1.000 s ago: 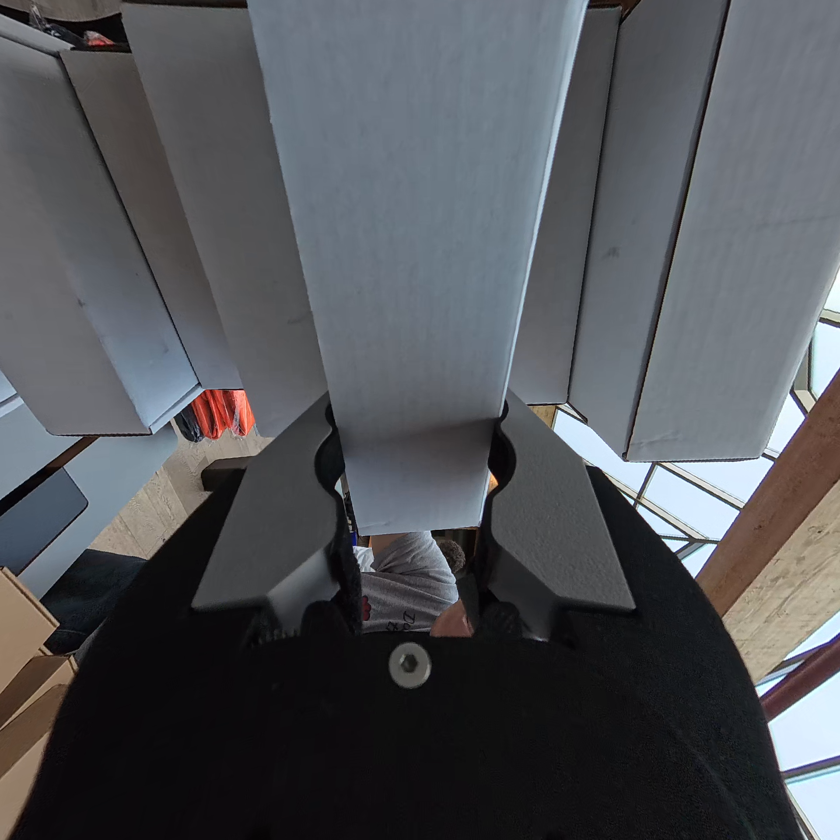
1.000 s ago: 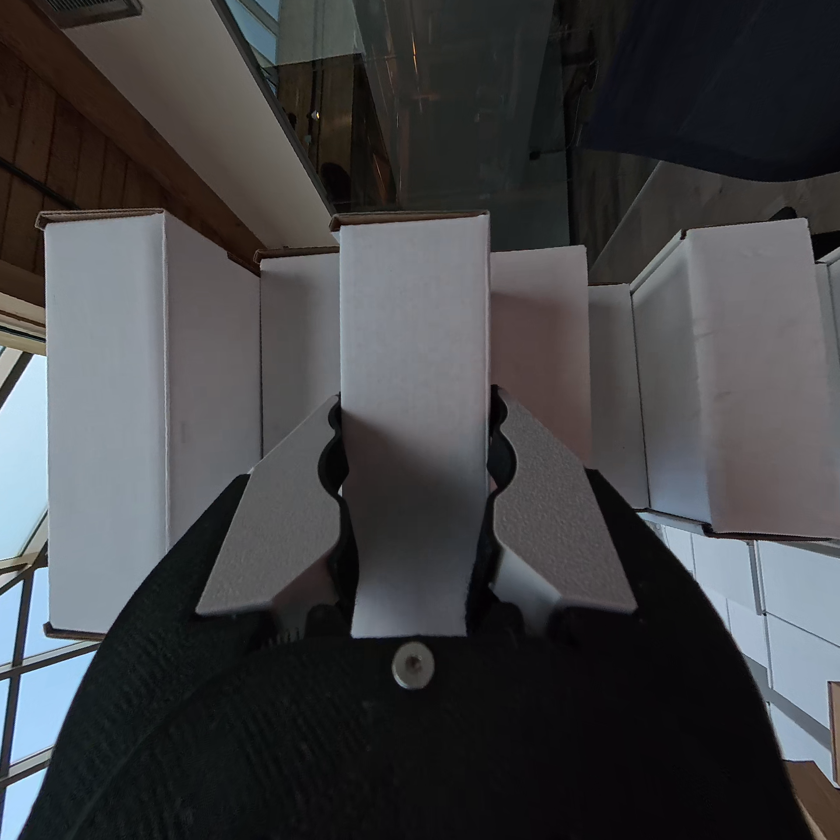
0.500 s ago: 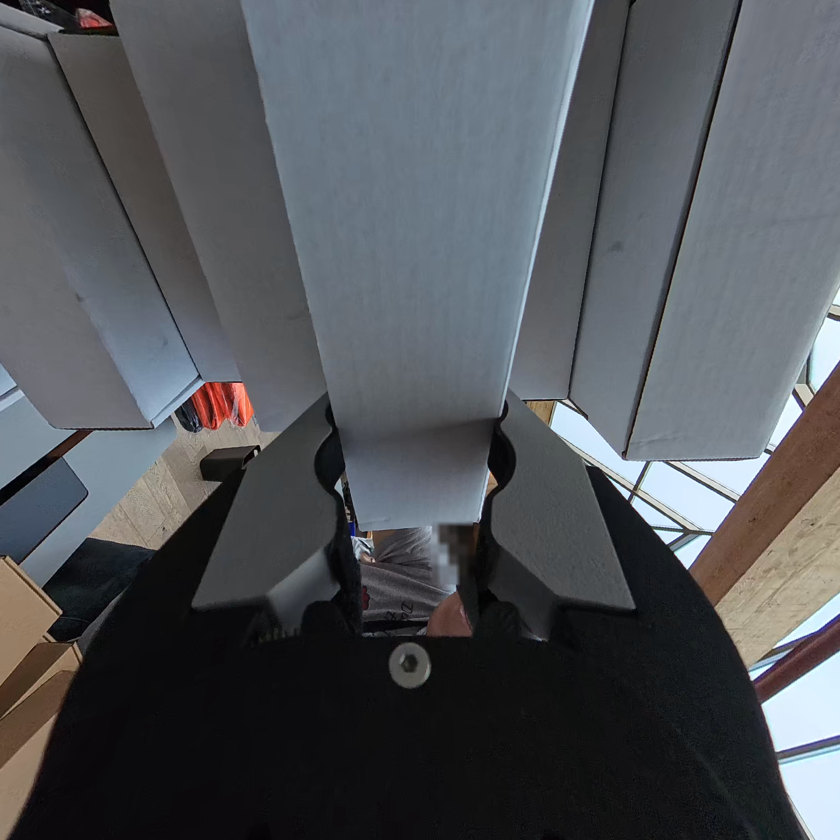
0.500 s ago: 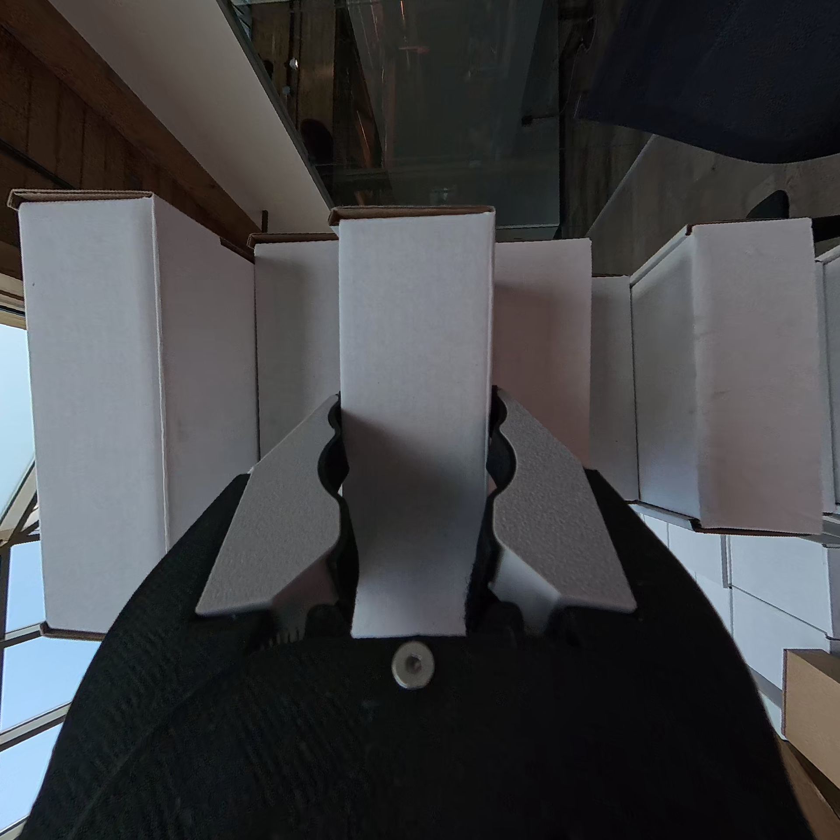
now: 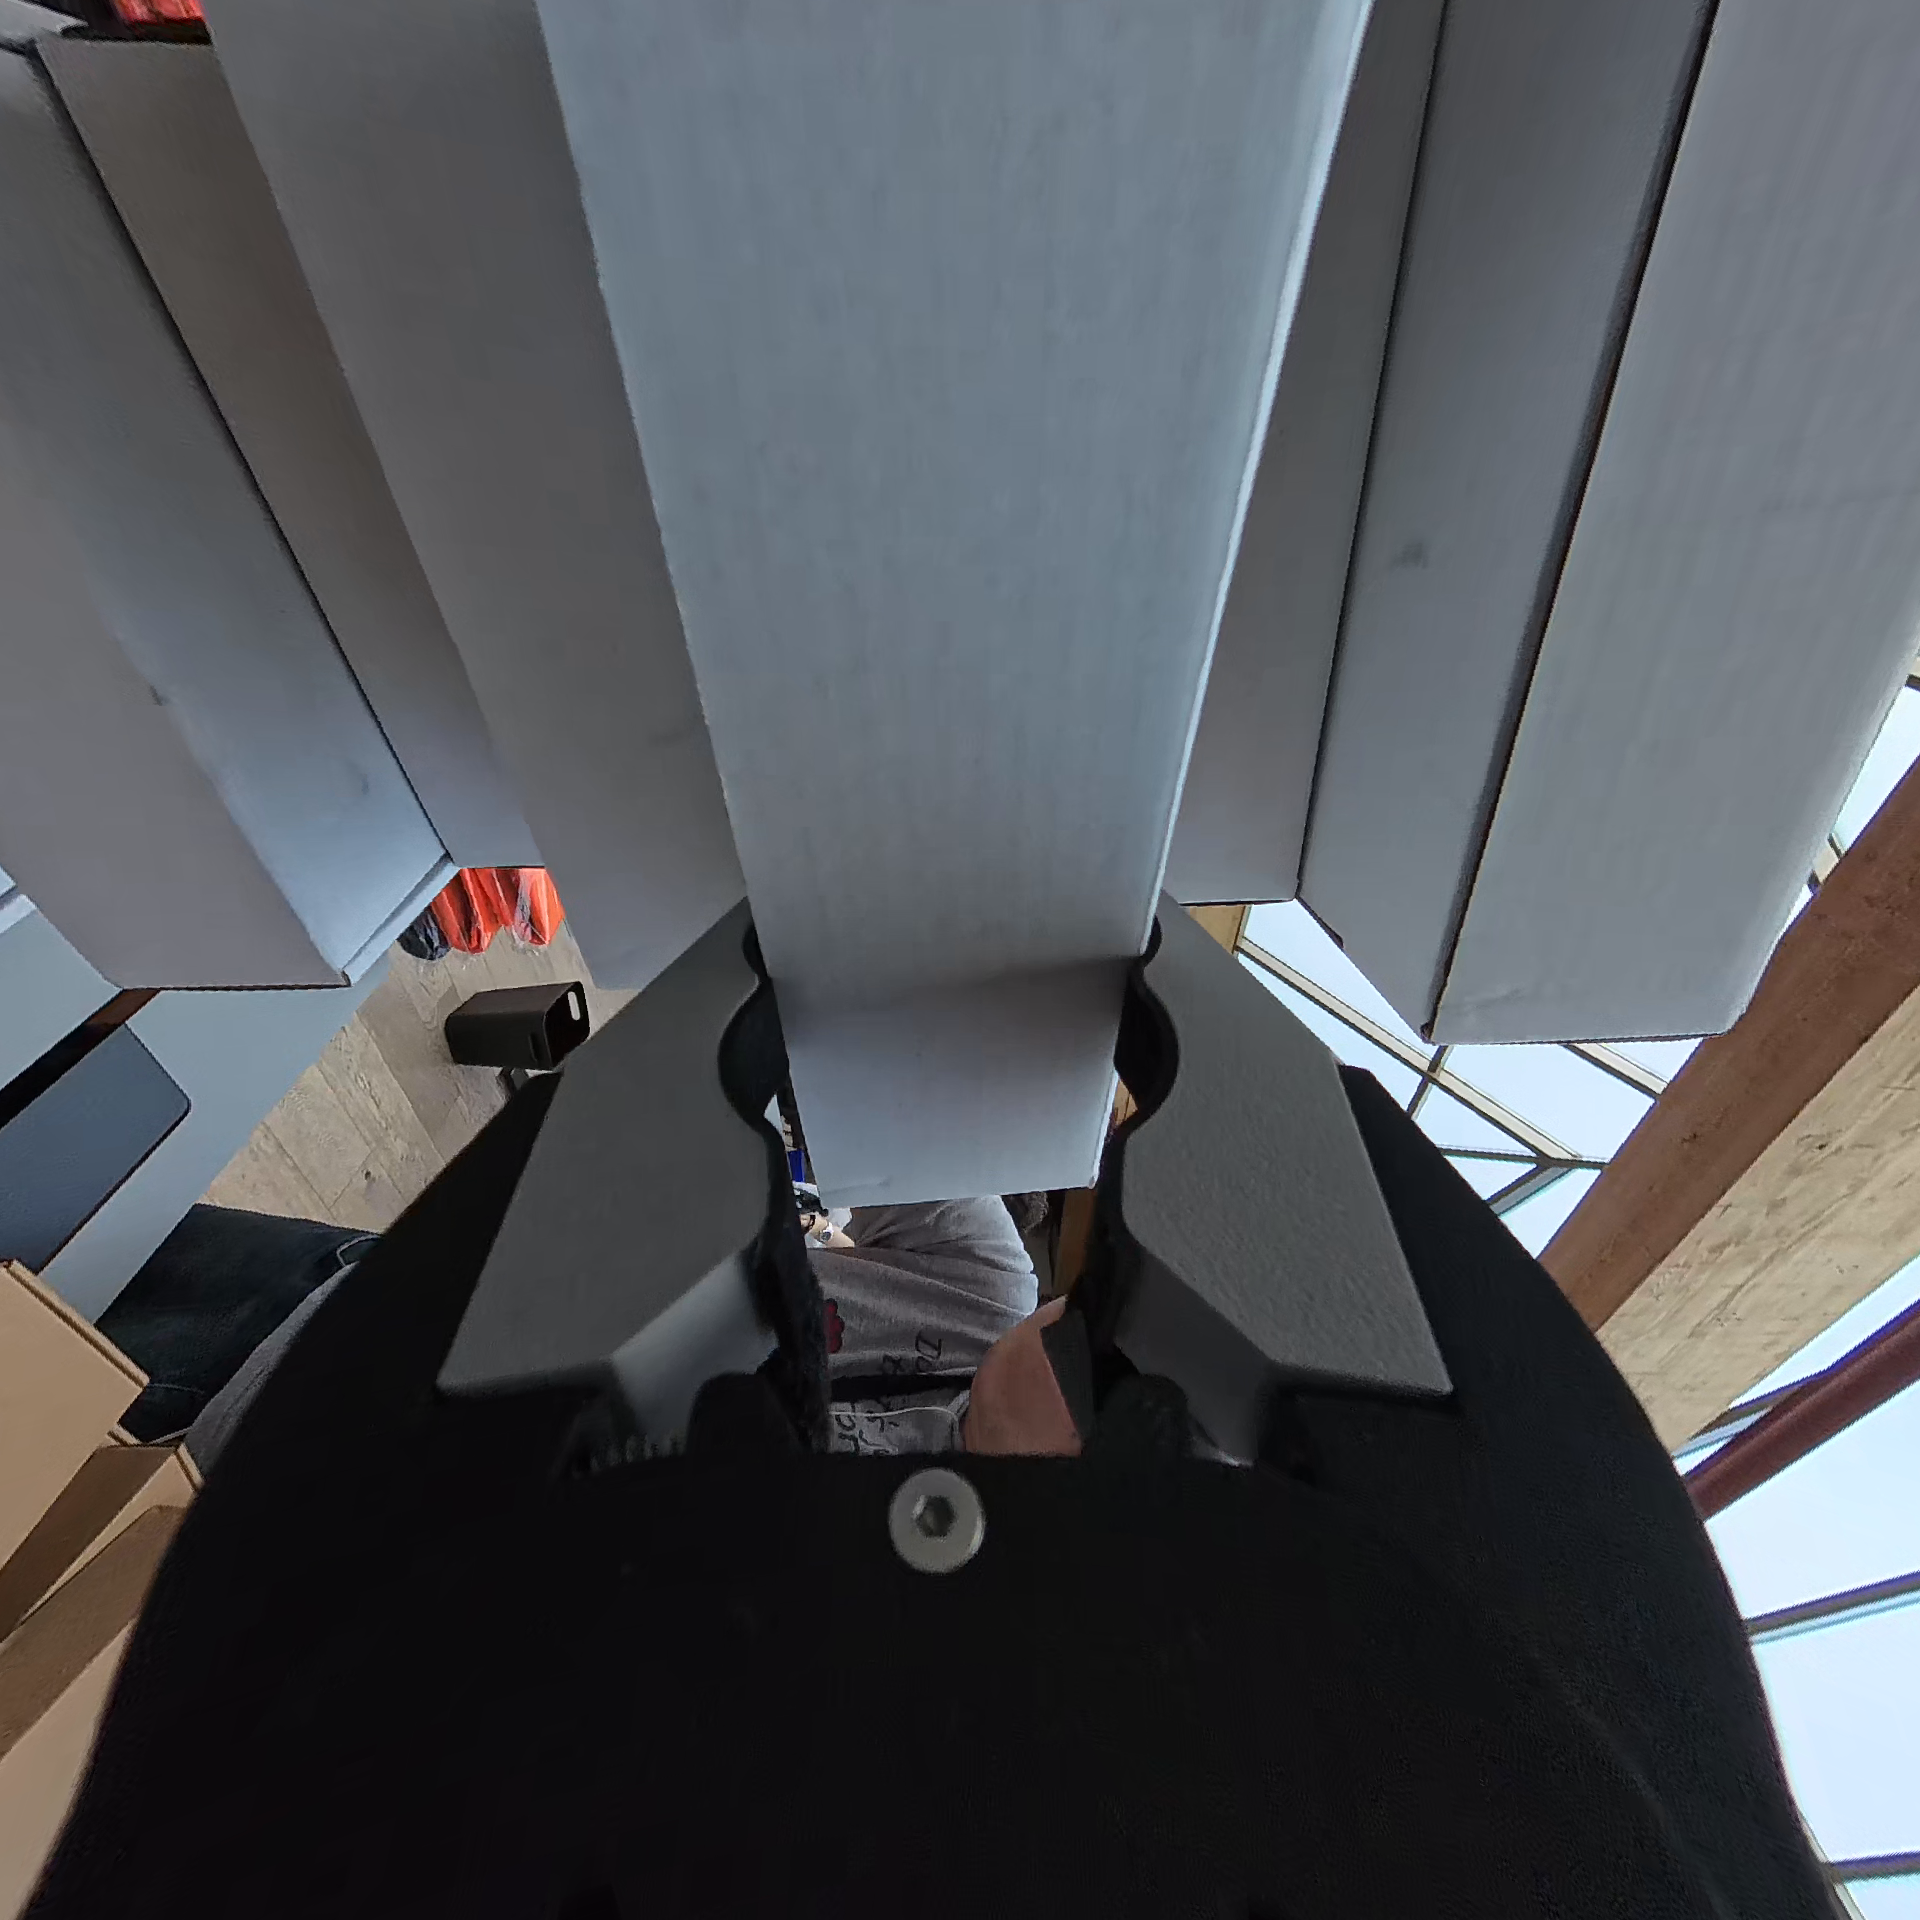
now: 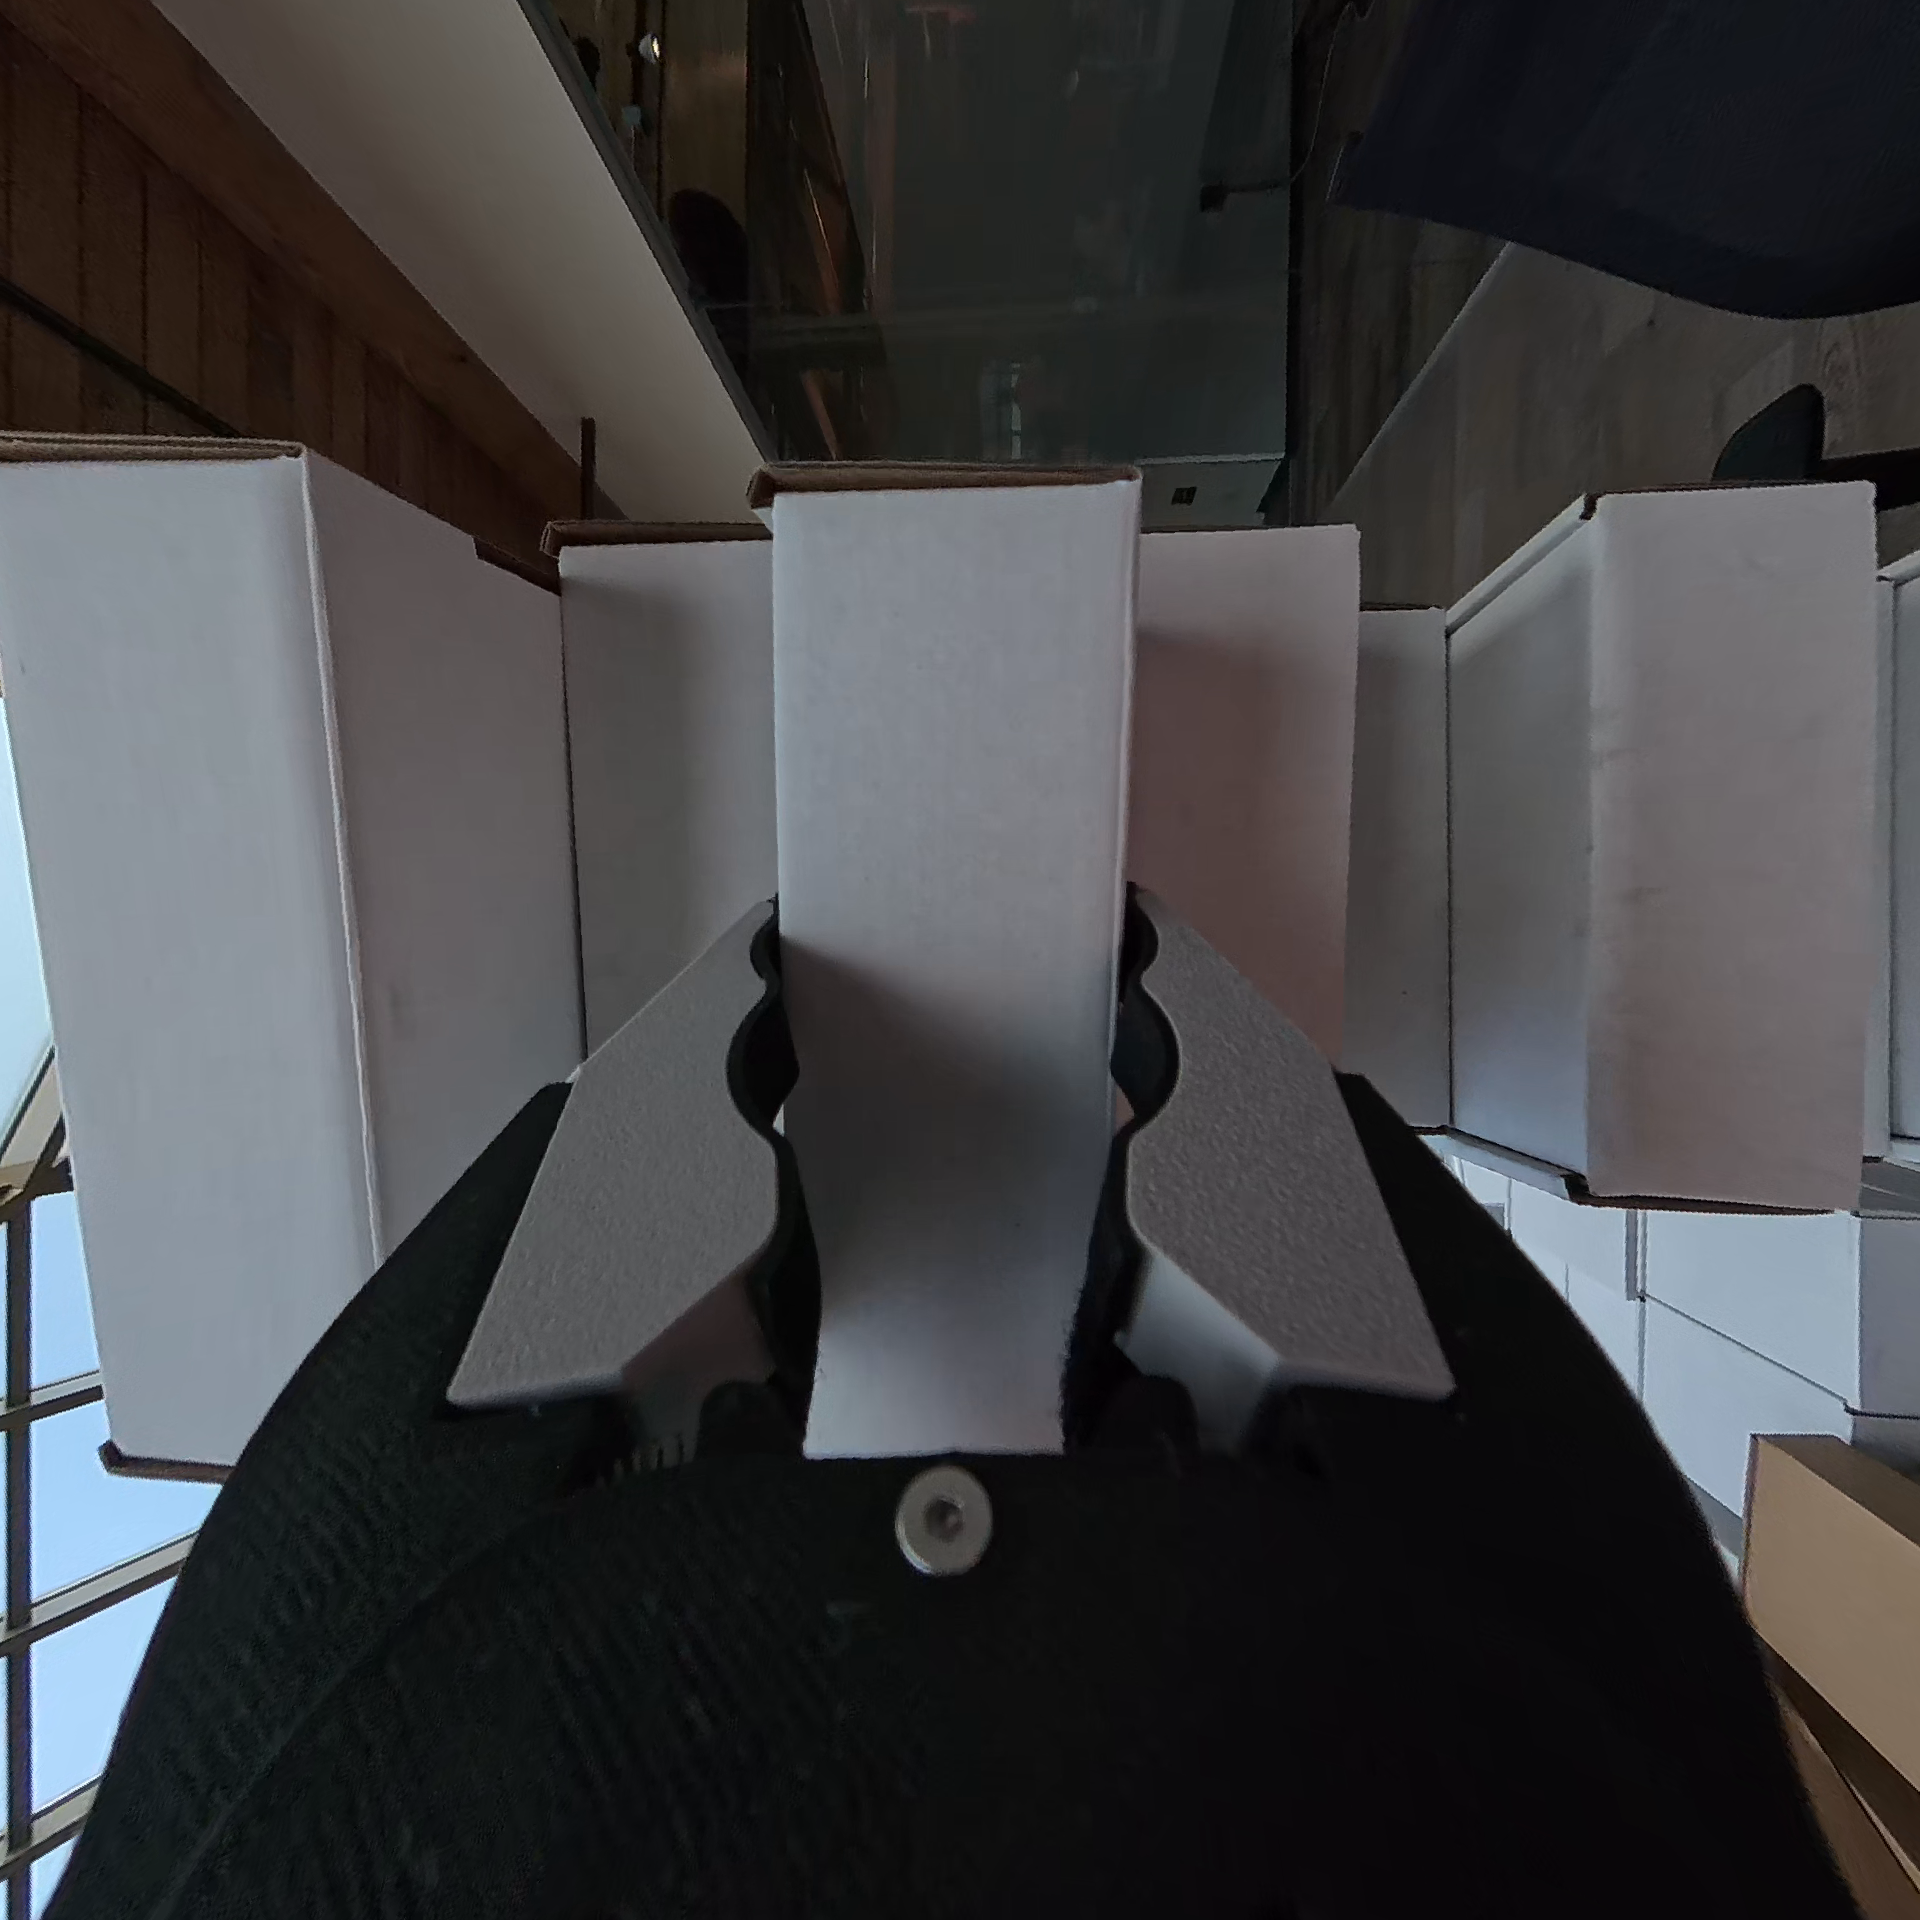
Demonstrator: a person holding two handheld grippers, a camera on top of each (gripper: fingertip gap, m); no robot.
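My left gripper (image 5: 951, 935) is shut on one end of a long white cardboard box (image 5: 935, 499), which runs away from the camera. My right gripper (image 6: 951, 914) is shut on the end of a white cardboard box (image 6: 951, 790) of the same width; whether it is the same box I cannot tell. Other white boxes flank the held one closely: on the left (image 5: 416, 499) and right (image 5: 1662, 520) in the left wrist view, and on the left (image 6: 229, 883) and right (image 6: 1662, 831) in the right wrist view.
A person in a grey shirt (image 5: 914, 1299) shows between the left fingers. Brown cartons (image 5: 52, 1455) sit at lower left, a wooden beam (image 5: 1766, 1143) and windows at right. In the right wrist view, more white boxes (image 6: 1745, 1351) and a brown carton (image 6: 1839, 1558) stand at right.
Both grippers keep their grip. The neighbouring boxes have shifted slightly in both views; in the right wrist view the left box has slid further left and a brown carton has come into sight.
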